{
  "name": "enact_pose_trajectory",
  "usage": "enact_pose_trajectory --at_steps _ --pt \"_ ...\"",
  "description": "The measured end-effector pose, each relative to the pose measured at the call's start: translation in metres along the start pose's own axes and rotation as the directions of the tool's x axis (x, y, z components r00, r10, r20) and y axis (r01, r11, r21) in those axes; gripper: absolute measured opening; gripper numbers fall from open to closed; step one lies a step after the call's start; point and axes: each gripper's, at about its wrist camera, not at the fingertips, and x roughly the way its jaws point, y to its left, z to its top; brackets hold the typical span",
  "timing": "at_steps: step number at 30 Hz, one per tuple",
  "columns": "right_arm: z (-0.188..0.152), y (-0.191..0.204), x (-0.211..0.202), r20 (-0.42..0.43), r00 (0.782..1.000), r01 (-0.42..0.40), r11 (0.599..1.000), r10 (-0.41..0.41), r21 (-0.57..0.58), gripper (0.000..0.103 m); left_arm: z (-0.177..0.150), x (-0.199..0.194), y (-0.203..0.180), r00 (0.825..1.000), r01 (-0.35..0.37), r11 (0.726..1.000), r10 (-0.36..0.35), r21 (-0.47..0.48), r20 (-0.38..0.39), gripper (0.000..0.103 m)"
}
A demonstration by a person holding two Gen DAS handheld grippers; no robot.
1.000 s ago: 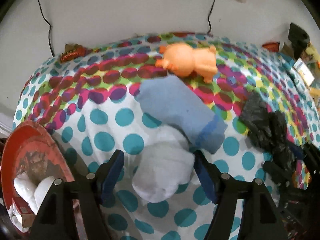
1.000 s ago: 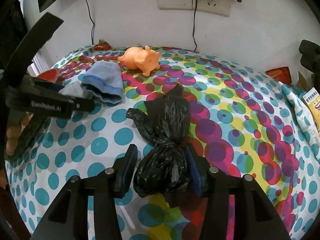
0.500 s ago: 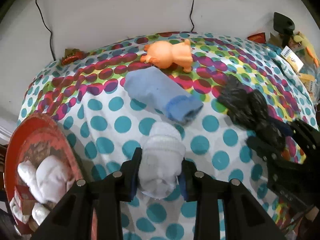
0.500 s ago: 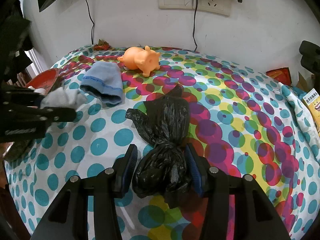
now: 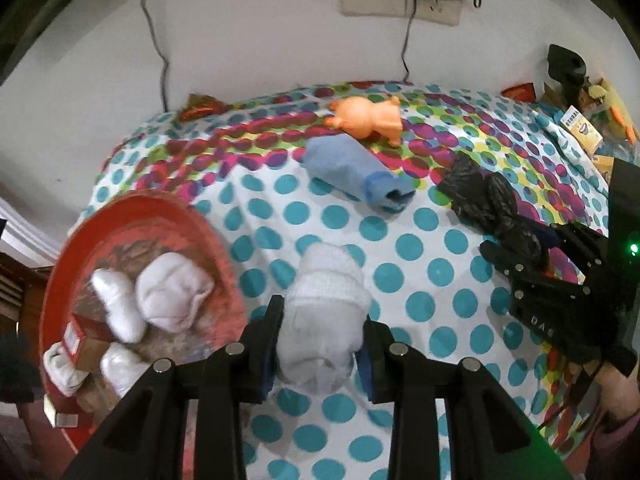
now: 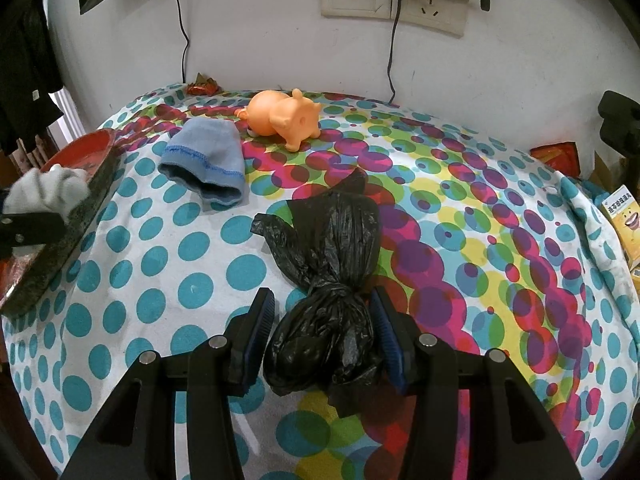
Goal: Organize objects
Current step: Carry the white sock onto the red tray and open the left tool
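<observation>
White wall with a socket plate and dangling cables backs a surface under a polka-dot cloth (image 6: 120,304) of teal, magenta and yellow spots; whether it is a desk or a bed cannot be told. The left hand-held gripper (image 5: 320,344) is clamped on a rolled white sock (image 5: 324,320), pinched across its middle so the bundle will not unroll while carried. It hangs clear of the cloth, just beside the round red tray (image 5: 216,240) at the left edge, where similar white sock rolls (image 5: 168,300) already lie beside a small box, so the tray looks to be the collecting place for socks. The right hand-held gripper (image 6: 324,336) straddles the knotted black plastic bag (image 6: 332,264), which lies on the cloth; its right pad touches the crinkled plastic, the left stands slightly off, so a real grip cannot be confirmed. A rolled blue sock (image 6: 208,160) and an orange rubber pig toy (image 6: 280,116) wait near the wall, unsorted.
</observation>
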Motion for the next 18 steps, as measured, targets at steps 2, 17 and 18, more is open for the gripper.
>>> enact_pose_trajectory --at_steps 2,17,18 --pt "0.000 0.000 0.000 0.000 1.000 0.001 1.000 -0.001 -0.001 0.049 -0.003 -0.006 0.005 1.000 -0.012 1.000 0.012 -0.010 0.002 0.032" --pt "0.000 0.001 0.000 0.000 1.000 0.003 1.000 -0.003 -0.001 0.049 -0.022 -0.043 0.075 0.996 -0.089 0.990 0.091 -0.111 0.018 0.033" --pt "0.000 0.001 0.000 0.000 1.000 0.003 1.000 -0.003 -0.001 0.049 -0.023 -0.044 0.083 0.995 -0.094 0.988 0.096 -0.121 0.012 0.033"
